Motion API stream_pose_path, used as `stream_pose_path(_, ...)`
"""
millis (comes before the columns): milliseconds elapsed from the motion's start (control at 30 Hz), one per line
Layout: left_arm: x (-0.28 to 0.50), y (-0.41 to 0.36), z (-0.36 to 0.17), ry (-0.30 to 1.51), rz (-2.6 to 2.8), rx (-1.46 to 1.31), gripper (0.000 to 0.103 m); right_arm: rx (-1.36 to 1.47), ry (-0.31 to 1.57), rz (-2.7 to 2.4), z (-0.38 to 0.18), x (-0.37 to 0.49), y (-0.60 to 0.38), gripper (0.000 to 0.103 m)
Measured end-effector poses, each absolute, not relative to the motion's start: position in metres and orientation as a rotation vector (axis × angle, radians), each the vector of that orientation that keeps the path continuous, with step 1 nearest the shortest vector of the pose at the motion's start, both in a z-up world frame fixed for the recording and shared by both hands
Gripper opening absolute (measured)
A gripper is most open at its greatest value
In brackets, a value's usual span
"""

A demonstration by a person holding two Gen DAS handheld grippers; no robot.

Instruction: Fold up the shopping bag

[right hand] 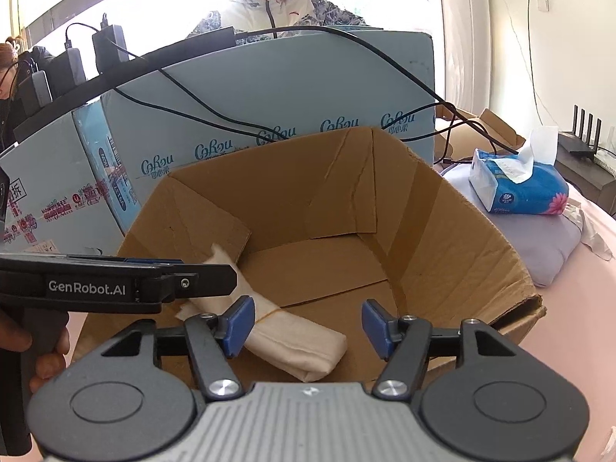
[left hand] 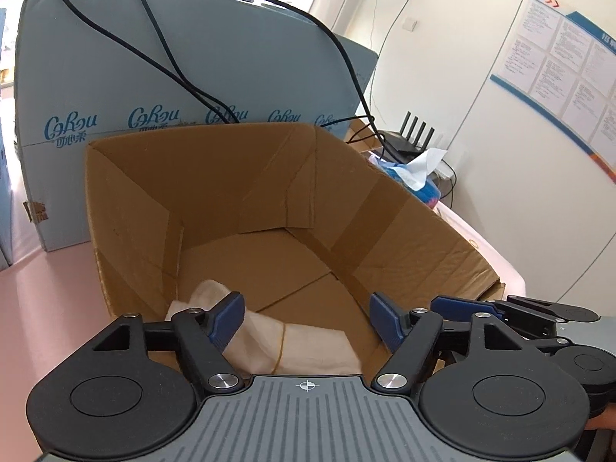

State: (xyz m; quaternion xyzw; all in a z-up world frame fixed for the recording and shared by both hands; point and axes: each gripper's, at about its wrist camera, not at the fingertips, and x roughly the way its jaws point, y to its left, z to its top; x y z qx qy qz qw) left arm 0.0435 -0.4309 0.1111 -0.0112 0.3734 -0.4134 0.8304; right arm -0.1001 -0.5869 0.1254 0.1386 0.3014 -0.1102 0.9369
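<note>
Right wrist view: my right gripper (right hand: 308, 325) is released, the folded bag (right hand: 296, 340) lying at six o'clock in the box (right hand: 442, 231). My left gripper (left hand: 307, 321) is released too, bag (left hand: 300, 346) just below.

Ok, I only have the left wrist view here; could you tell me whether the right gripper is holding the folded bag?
Observer: No, the right gripper is open; the bag lies loose on the floor of the cardboard box, tied with a band.
Operator: Thank you. Is anyone behind the blue boxes?
Observer: Yes, a person in a pale jacket stands right behind them, looking down.
</note>
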Motion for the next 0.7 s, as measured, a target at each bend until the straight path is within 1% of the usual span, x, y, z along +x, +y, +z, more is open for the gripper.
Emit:
stream_pose_path(33, 0.042, -0.428, 0.112, 0.789, -0.869, -0.028, 0.085, 0.294, 0.608, -0.226, 0.125, -0.102, -0.586, 0.066)
stream_pose_path(200, 0.039, -0.409, 0.114, 0.779, -0.828, -0.096, 0.087, 0.333, 0.565, -0.226, 0.126, -0.109, -0.582, 0.07)
stream_pose_path(267, 0.037, -0.398, 0.113, 0.763, -0.82, -0.146, 0.092, 0.351, 0.536, -0.219, 0.127, -0.113, -0.578, 0.073)
stream_pose_path(333, 0.031, -0.386, 0.114, 0.729, -0.82, -0.185, 0.094, 0.365, 0.509, -0.217, 0.128, -0.116, -0.574, 0.079)
stream_pose_path(433, 0.015, -0.367, 0.12, 0.644, -0.822, -0.219, 0.102, 0.377, 0.488, -0.184, 0.131, -0.117, -0.563, 0.088)
stream_pose_path(500, 0.007, -0.352, 0.125, 0.597, -0.816, -0.252, 0.103, 0.366, 0.493, -0.155, 0.135, -0.115, -0.555, 0.091)
stream_pose_path(533, 0.004, -0.345, 0.127, 0.587, -0.808, -0.269, 0.103, 0.36, 0.491, -0.143, 0.136, -0.115, -0.551, 0.095)
stream_pose_path(700, -0.007, -0.31, 0.131, 0.569, -0.761, -0.35, 0.103, 0.324, 0.472, -0.078, 0.152, -0.109, -0.524, 0.102)
